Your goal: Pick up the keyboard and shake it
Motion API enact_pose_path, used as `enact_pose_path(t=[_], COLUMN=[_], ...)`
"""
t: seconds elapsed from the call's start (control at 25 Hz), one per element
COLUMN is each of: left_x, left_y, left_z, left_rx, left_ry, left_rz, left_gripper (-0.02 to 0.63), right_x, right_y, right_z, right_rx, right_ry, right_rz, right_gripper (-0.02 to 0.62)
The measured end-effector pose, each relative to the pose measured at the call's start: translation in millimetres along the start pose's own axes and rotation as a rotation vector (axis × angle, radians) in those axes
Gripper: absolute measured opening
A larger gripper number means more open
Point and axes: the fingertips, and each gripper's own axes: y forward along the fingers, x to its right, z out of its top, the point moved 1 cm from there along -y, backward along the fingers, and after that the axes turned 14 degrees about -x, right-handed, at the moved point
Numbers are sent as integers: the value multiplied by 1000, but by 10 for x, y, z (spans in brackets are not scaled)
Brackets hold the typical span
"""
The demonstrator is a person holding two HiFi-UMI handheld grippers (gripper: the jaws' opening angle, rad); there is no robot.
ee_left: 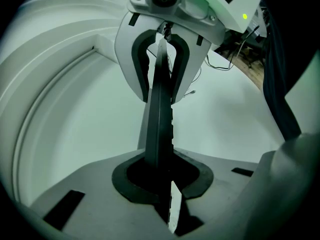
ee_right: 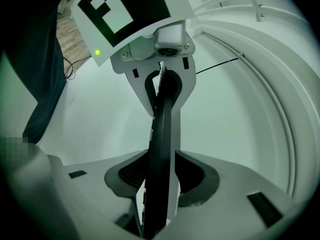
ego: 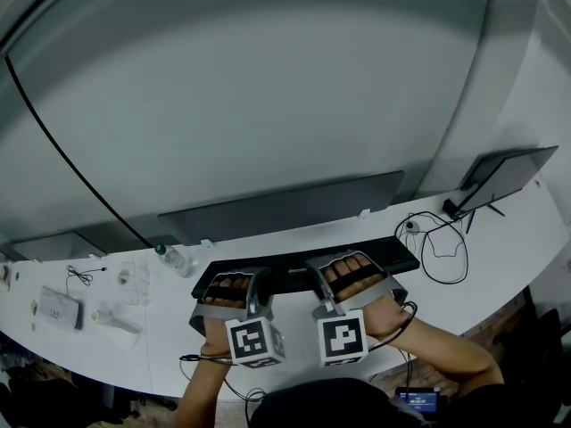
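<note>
A long black keyboard point(ego: 294, 277) sits at the front of the white desk point(ego: 508, 257), with a gripper at each end. My left gripper point(ego: 234, 280) is shut on its left part. My right gripper point(ego: 350, 267) stands open around its right part. In the left gripper view the keyboard point(ee_left: 159, 119) runs edge-on from my left gripper point(ee_left: 165, 180) to the right gripper point(ee_left: 160, 96) at its far end. In the right gripper view the keyboard point(ee_right: 162, 149) stands between the spread jaws of my right gripper point(ee_right: 162, 184) with dark gaps on both sides, and the left gripper point(ee_right: 162, 91) holds the far end.
A wide dark monitor point(ego: 285, 208) stands behind the keyboard, and a second dark screen point(ego: 500, 176) is at the far right. Loose cables point(ego: 442, 243) lie on the right. A small bottle point(ego: 174, 259) and several small items point(ego: 58, 308) are on the left.
</note>
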Motion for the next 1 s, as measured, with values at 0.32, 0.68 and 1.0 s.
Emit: enact_pose_path(t=[0.32, 0.68, 1.0], left_x=[-116, -114, -133], left_y=[69, 166, 223], left_z=[-172, -378, -471], left_rx=[-13, -31, -41], left_ry=[-77, -135, -192], left_rz=[-5, -40, -39], left_gripper=[81, 81, 81], right_x=[118, 264, 279], right_y=[-121, -272, -340], right_z=[-74, -93, -98], right_rx=[3, 31, 52], right_ry=[22, 51, 82], right_rz=[-37, -82, -81], right_gripper=[184, 184, 183])
